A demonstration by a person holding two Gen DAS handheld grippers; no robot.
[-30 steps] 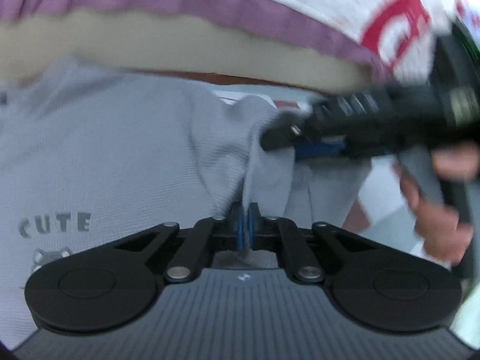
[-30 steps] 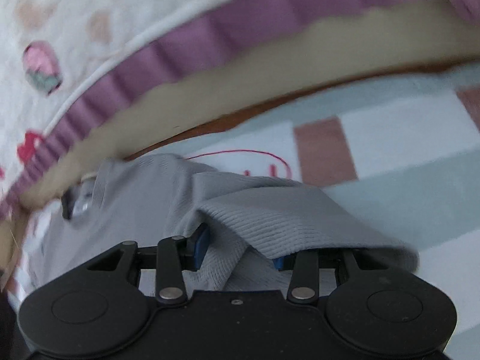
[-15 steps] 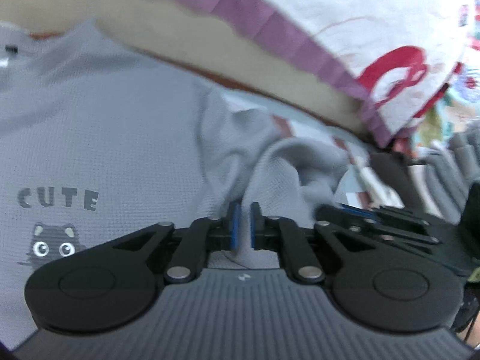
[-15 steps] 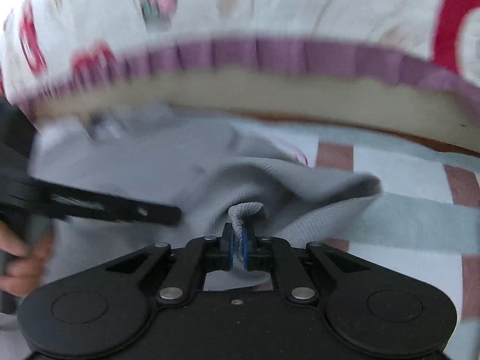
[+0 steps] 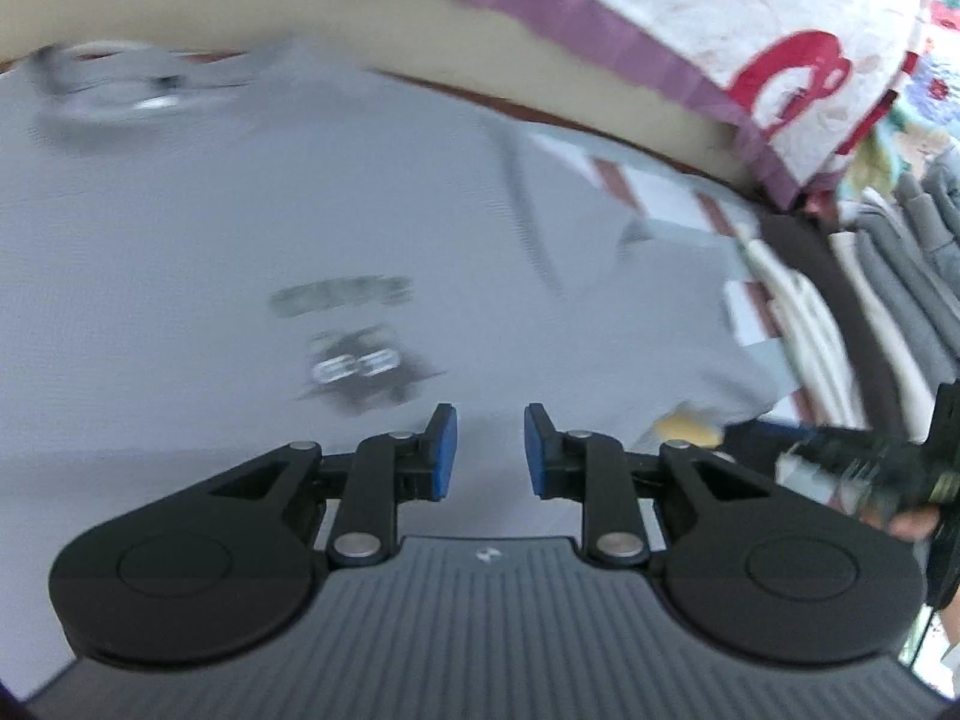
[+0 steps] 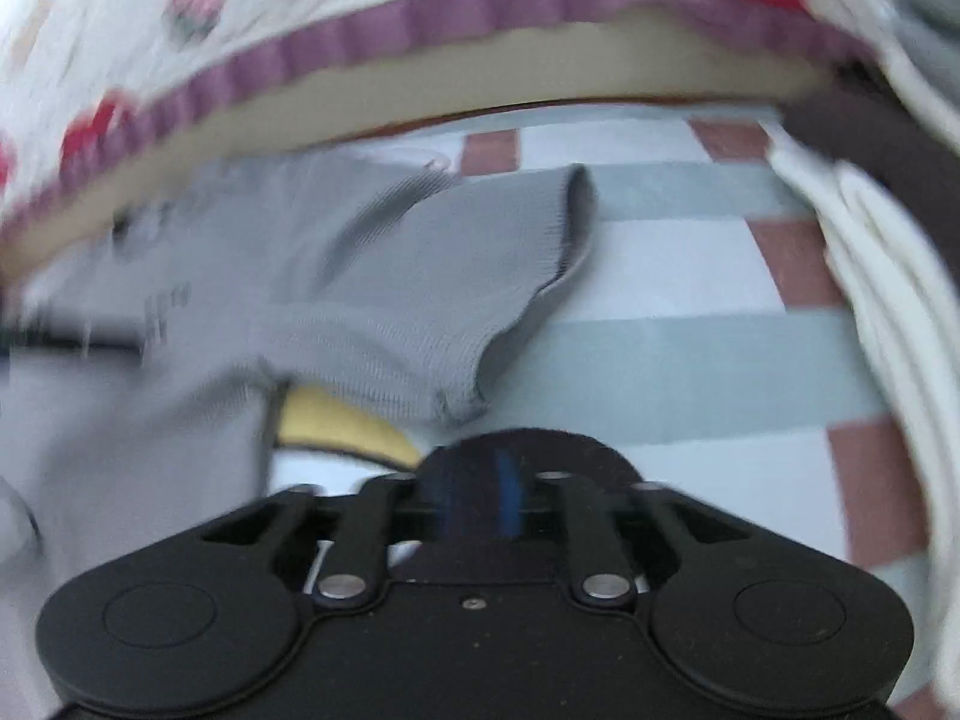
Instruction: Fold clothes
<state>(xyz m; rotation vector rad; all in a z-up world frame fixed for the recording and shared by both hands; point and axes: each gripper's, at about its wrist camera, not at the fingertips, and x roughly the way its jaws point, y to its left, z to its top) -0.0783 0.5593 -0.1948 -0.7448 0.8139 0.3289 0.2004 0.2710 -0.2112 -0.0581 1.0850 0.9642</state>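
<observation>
Lettering on the grey T-shirt [image 5: 300, 192] is blurred, unreadable.

Black left gripper [image 5: 489, 456], blue-padded fingers [image 5: 443, 453], silver pivot screws.

Your shirt [image 5: 300, 210] smears with motion in the left wrist view: the chest lettering [image 5: 342, 295] can't be read, the print [image 5: 360, 369] under it is a dark smudge, the collar [image 5: 132, 84] is streaked. Its lower part is hidden behind your left claw [image 5: 490, 453]. Your right claw [image 6: 480, 501] is a dark blur in its own view; finger positions can't be made out. In the left wrist view it's a smeared shape cut by the right edge. The yellow thing [image 6: 342, 420] under the sleeve [image 6: 480, 276] is half covered, can't tell what.
</observation>
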